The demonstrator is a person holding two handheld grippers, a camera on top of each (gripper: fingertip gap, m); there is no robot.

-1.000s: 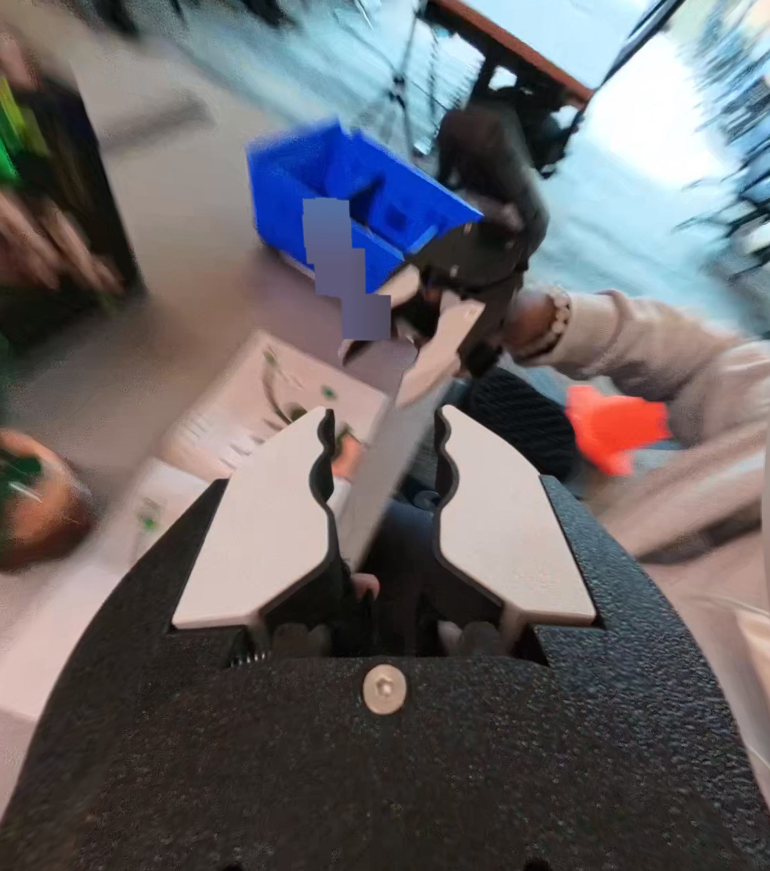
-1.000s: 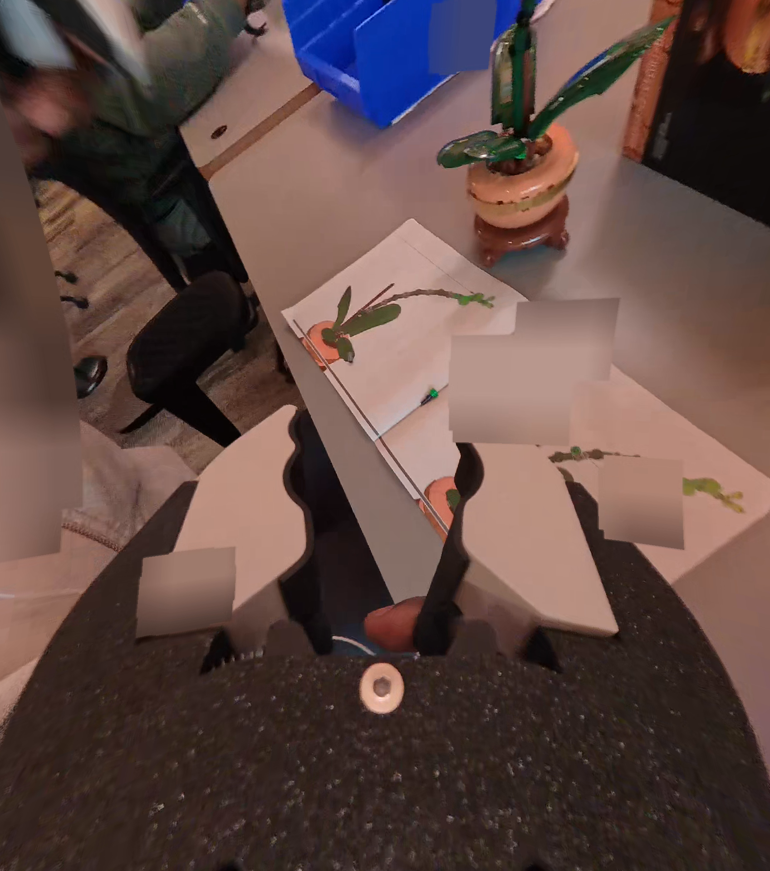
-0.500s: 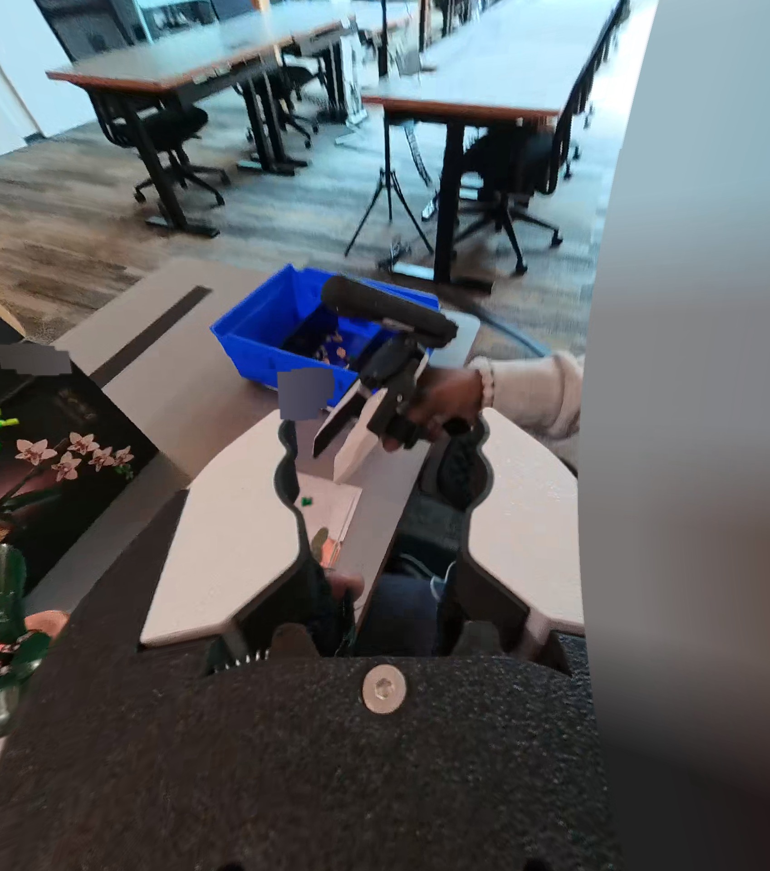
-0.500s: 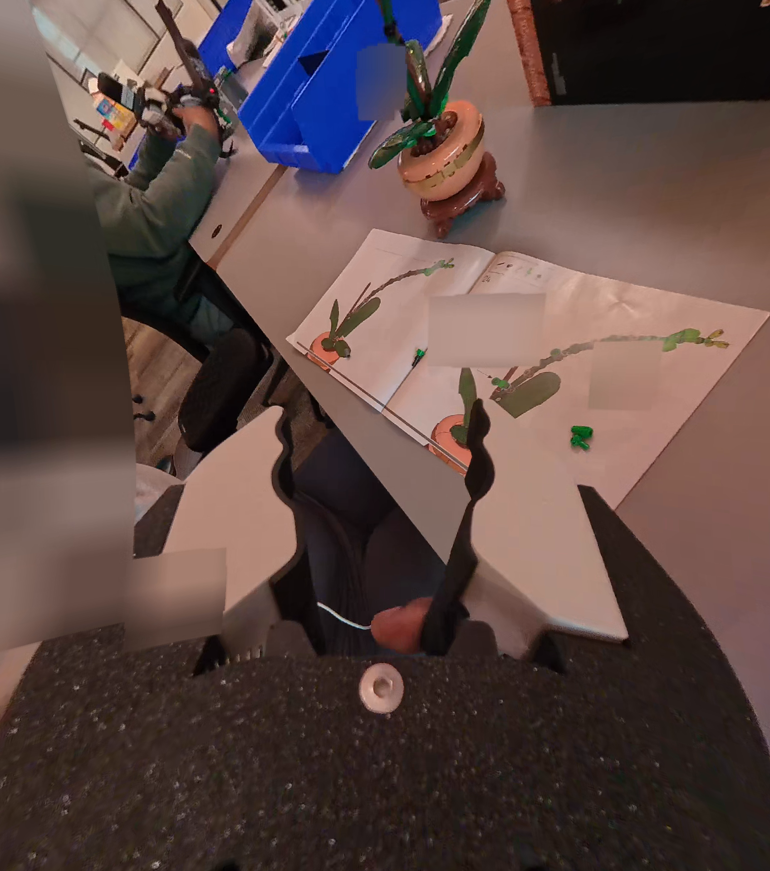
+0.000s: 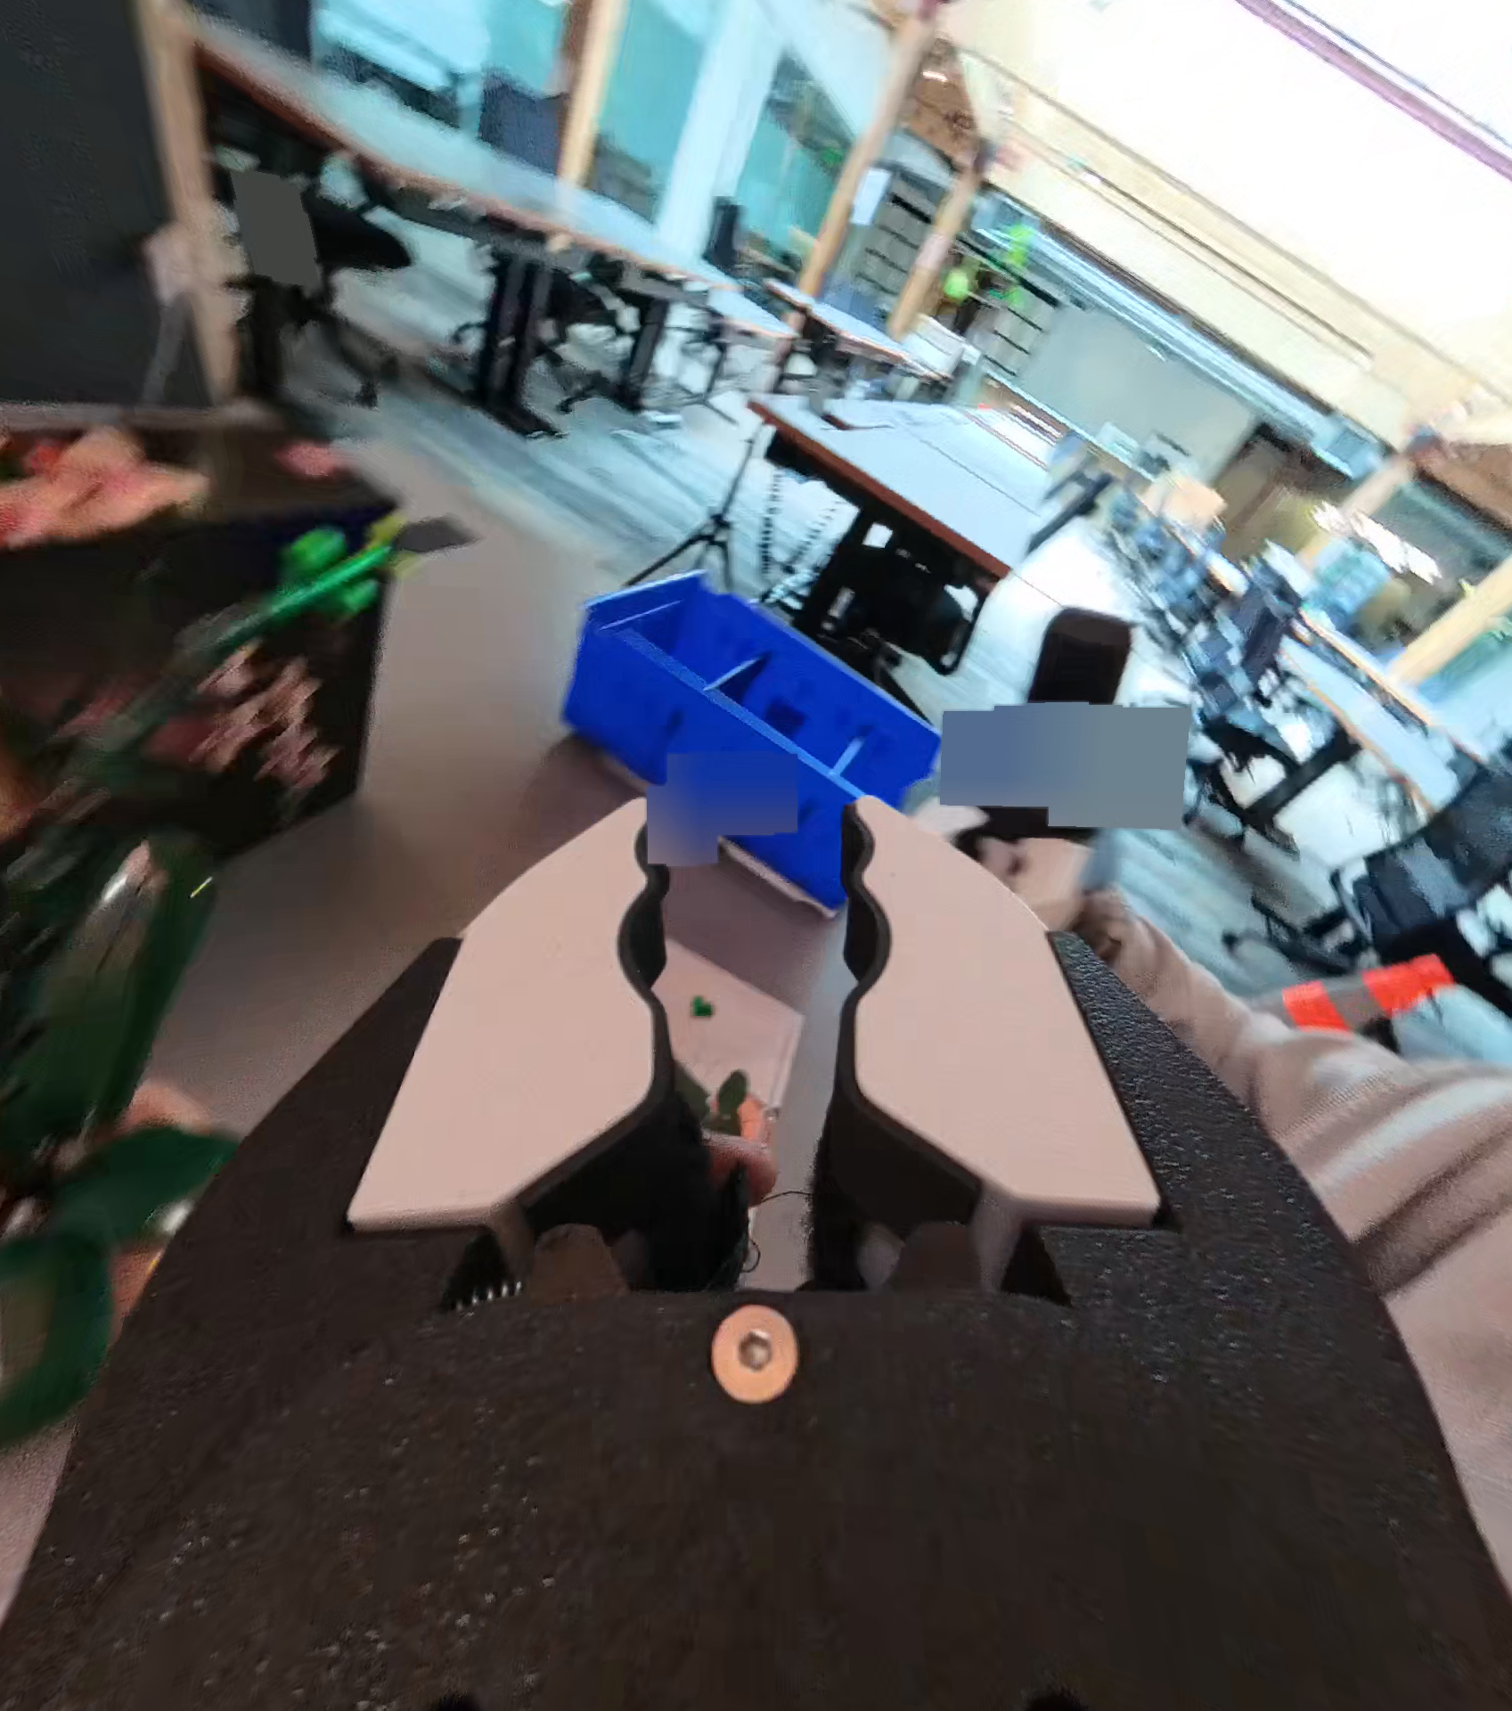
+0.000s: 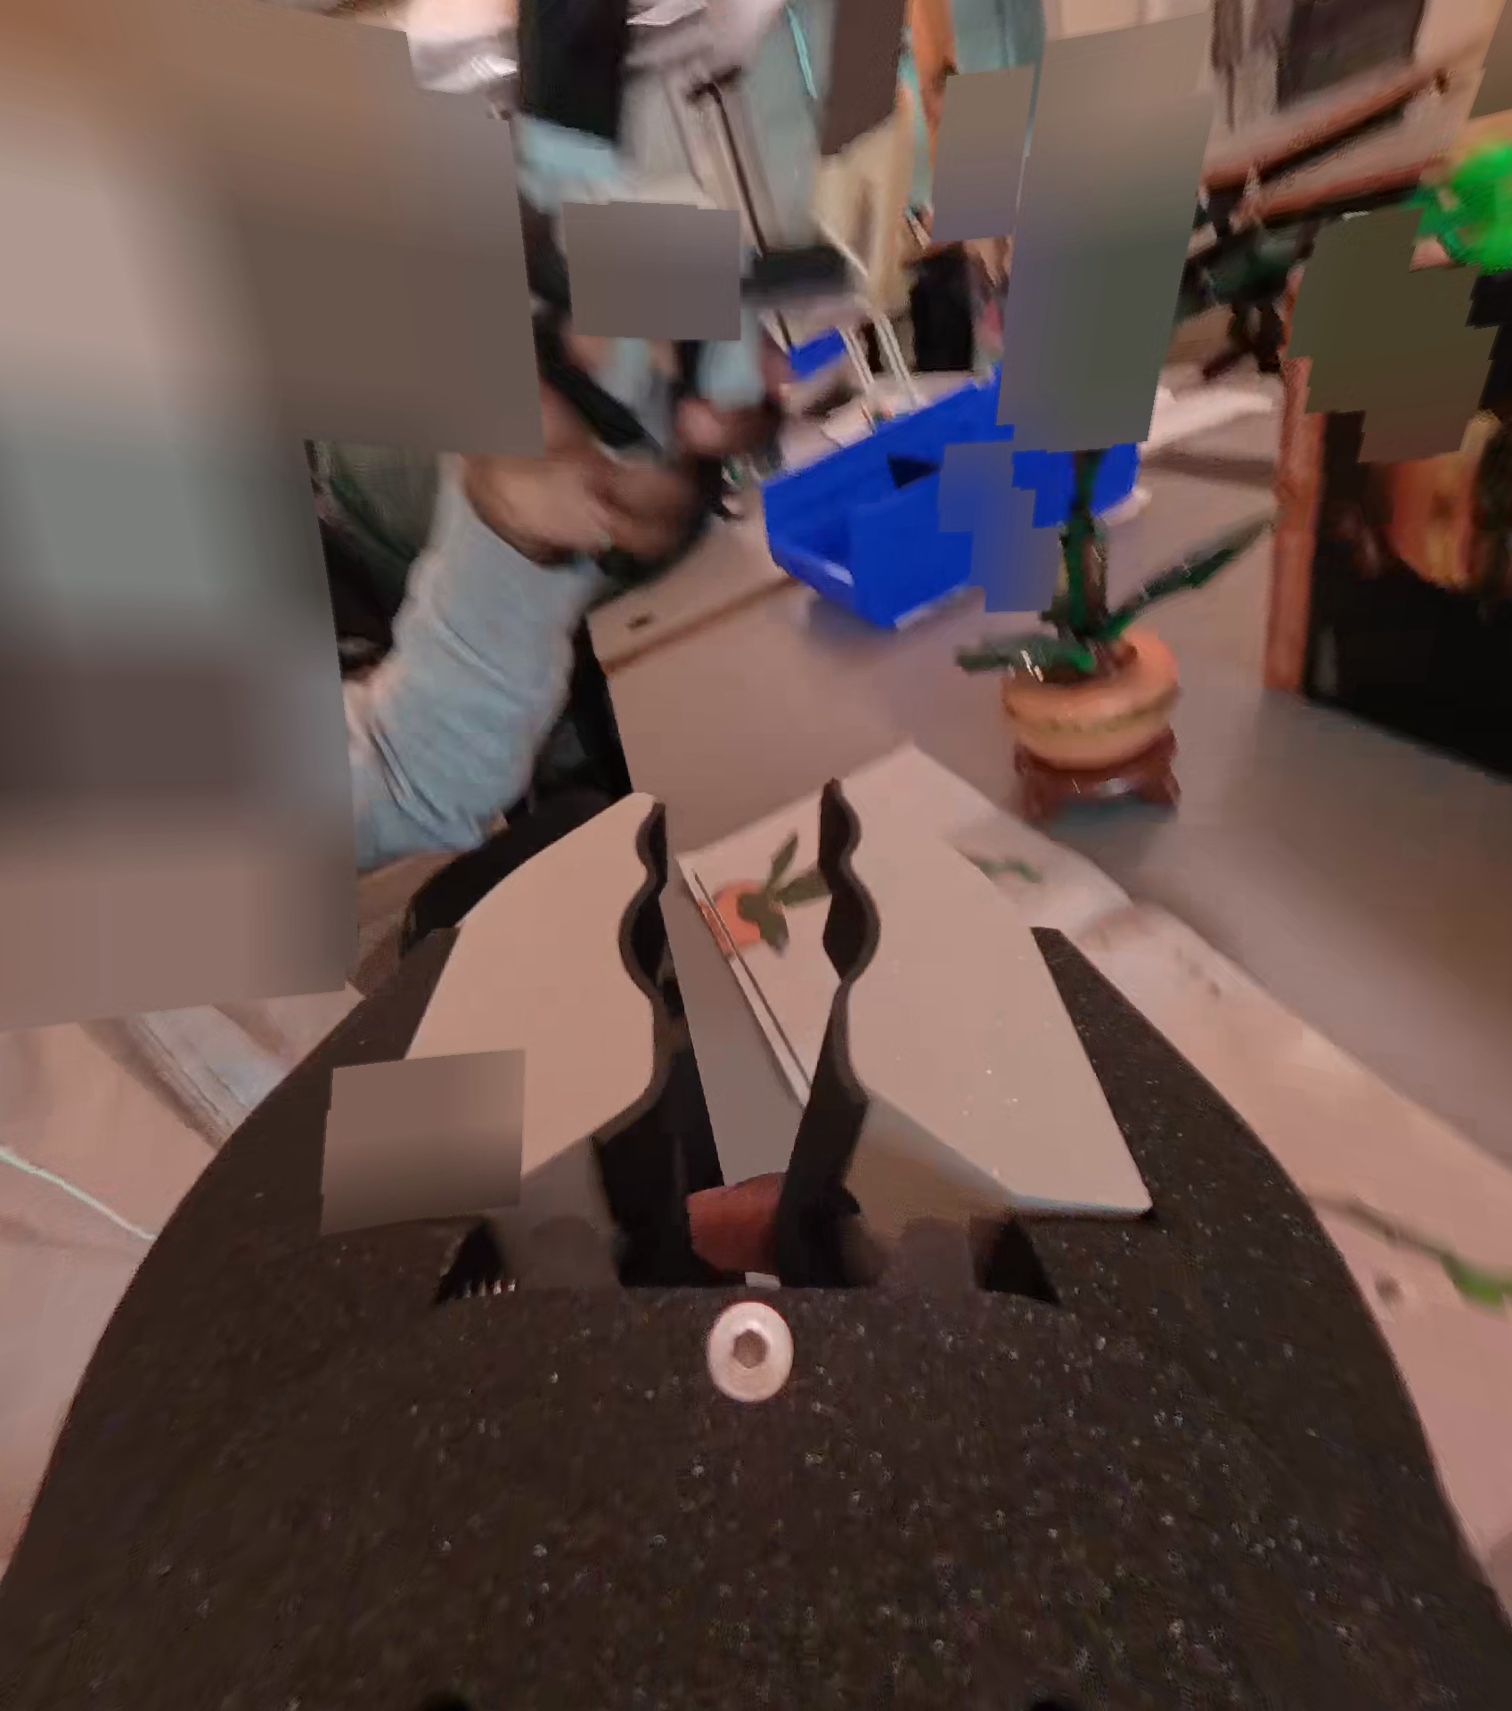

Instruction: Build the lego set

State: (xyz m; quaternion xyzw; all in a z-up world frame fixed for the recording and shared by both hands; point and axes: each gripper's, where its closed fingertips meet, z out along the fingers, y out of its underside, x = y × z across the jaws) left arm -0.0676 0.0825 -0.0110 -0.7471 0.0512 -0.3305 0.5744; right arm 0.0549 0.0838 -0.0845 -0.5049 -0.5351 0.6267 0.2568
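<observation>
Left tool (image 5: 756,824): jaws parted, nothing between them, held above the grey bench (image 5: 456,833); blue bin (image 5: 733,704) with inner dividers at 12 o'clock, open booklet (image 5: 733,1028) bearing a small green piece (image 5: 701,1006) just below the tips, blurred green plant model (image 5: 67,972) at 9 o'clock. Right tool (image 6: 743,815): jaws parted, empty, over the booklet's (image 6: 992,889) plant pictures; plant model (image 6: 1090,685) in tan pot on brown stand at 1 o'clock, blue bin (image 6: 872,528) at 12 o'clock.

Left tongs (image 5: 756,824) over a grey worktop (image 5: 456,852), jaws apart with nothing between them.

Beyond the fingertips stands a blue bin (image 5: 733,704); below the gap lies an open booklet (image 5: 733,1028) bearing a small green piece (image 5: 700,1006). A blurred brick-built plant (image 5: 85,926) stands left; a beige sleeve (image 5: 1344,1139) crosses right.
</observation>
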